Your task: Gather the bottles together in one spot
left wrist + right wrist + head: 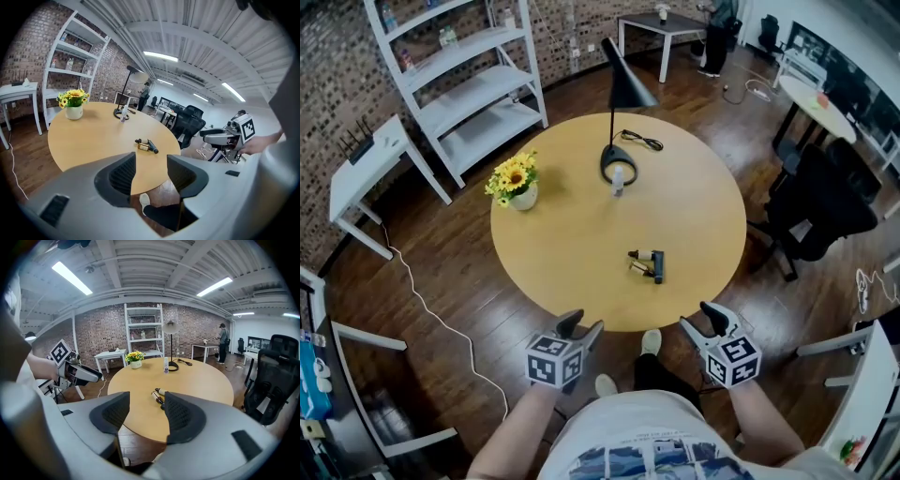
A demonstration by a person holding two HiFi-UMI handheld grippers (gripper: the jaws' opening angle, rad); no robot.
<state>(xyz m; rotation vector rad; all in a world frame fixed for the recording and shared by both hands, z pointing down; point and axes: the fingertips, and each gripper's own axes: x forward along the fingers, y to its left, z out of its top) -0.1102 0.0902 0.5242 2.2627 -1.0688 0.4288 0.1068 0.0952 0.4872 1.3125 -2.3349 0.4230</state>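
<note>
A cluster of small bottles (646, 263) lies on its side on the round wooden table (572, 253), near its front right; one is dark, the others amber. The same cluster of bottles (146, 146) (159, 396) shows in both gripper views. A clear bottle (617, 180) (123, 114) (166, 365) stands upright beside the lamp base. My left gripper (580, 327) (151, 171) hovers just off the table's front edge, open and empty. My right gripper (701, 321) (146, 413) hangs off the front right edge, also open with nothing between its jaws.
A black desk lamp (620, 112) and a vase of yellow flowers (517, 182) stand on the table. A white shelf unit (464, 84) and a white side table (366, 169) are to the left, and a black office chair (816, 202) to the right. A person stands far back (717, 28).
</note>
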